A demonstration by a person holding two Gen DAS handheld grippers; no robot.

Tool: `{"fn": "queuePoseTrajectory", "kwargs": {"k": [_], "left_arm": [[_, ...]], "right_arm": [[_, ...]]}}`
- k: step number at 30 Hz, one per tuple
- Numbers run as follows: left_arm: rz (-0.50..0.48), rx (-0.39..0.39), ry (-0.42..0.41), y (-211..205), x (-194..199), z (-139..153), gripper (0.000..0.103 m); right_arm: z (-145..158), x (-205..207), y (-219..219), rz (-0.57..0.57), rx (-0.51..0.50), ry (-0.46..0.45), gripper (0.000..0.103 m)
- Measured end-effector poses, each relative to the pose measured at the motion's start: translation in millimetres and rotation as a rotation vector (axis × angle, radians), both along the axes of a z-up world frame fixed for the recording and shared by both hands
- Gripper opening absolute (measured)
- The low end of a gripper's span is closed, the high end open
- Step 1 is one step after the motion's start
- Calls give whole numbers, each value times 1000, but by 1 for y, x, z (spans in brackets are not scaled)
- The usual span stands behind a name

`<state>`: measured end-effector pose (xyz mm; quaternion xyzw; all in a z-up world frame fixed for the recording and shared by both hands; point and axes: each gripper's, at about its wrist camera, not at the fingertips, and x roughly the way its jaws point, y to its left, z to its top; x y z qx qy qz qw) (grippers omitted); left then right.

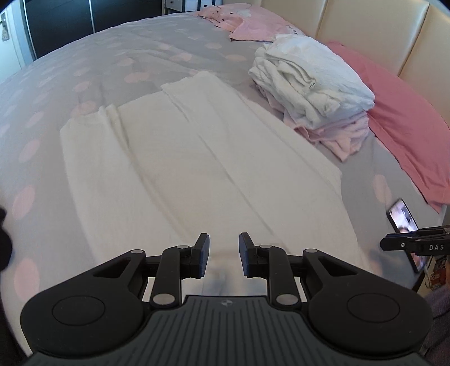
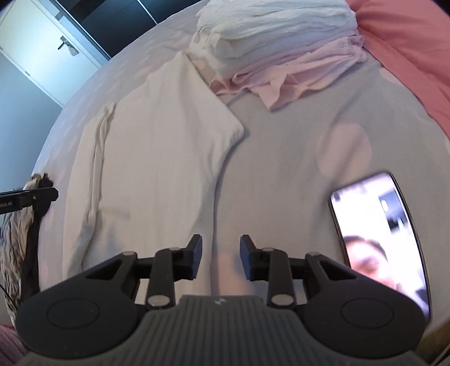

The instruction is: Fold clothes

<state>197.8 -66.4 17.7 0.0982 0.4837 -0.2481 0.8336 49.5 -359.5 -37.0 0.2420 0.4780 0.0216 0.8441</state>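
Note:
A white garment [image 1: 197, 157] lies flat on the grey, pink-dotted bed [image 1: 112, 56], folded lengthwise with a narrow strip along its left side. My left gripper [image 1: 224, 245] hovers over its near end, jaws apart, nothing between them. In the right wrist view the same garment [image 2: 157, 157] fills the left half. My right gripper [image 2: 220, 245] hangs open above its right edge, where cloth meets the bedcover [image 2: 281, 157]. Each gripper's tip shows at the edge of the other's view: right gripper [image 1: 416, 242], left gripper [image 2: 28, 198].
A stack of folded white and pale pink clothes [image 1: 309, 84] [image 2: 267, 36] sits beyond the garment on the right. A lit phone [image 1: 402, 219] [image 2: 377, 225] lies on the cover. Pink bedding [image 1: 407, 135], more pink clothes [image 1: 239, 19], a padded headboard [image 1: 365, 28] and a dark patterned cloth [image 2: 17, 239] border the area.

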Motion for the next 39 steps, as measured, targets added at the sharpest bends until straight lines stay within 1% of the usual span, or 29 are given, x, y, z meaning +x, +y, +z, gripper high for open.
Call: {"fn": "queuePoseTrajectory", "kwargs": {"k": [3,5,8,10,12,13,15,17,21,23,26,28,30,33,35,38,39], "left_arm": [[-14,-14,14,-22,34,-5,20],[-19,-25,22,-39,61,-8,20],[-15,-57,49,-61,99,-15,22],[-5,-52,66,-76,125,-22,23],[7,-58,90,-89,151,-27,24],[13,-66,104,-95,164,-30,26],[27,-70,137,-105,187,-35,30],[50,-66,154,-115,208,-39,30],[74,-49,180,-137,244,-45,30],[82,-56,193,-151,262,-48,31],[134,-47,200,-168,289,-53,34],[179,-28,190,-177,306,-59,34],[185,-7,184,-185,318,-65,34],[201,61,177,-196,334,-81,34],[209,82,194,-199,342,-93,34],[233,70,186,-200,350,-103,36],[233,65,180,-200,351,-105,37]], "right_arm": [[-7,46,-13,19,39,30,33],[-7,75,-24,58,43,58,33],[-4,101,-37,113,17,86,36],[-5,112,-46,122,21,111,40],[-7,118,-56,118,43,135,40],[-9,120,-59,114,58,144,40],[-15,124,-59,111,70,163,40],[-21,129,-55,114,79,183,40],[-22,139,-42,144,65,188,43],[-21,144,-37,170,62,187,43],[-21,152,-35,177,87,194,42],[-22,157,-36,179,93,205,41],[-25,162,-35,187,83,216,40],[-32,169,-36,186,106,231,40],[-35,174,-35,182,119,239,41],[-35,177,-32,183,112,234,34],[-36,177,-31,182,118,228,27]]}}
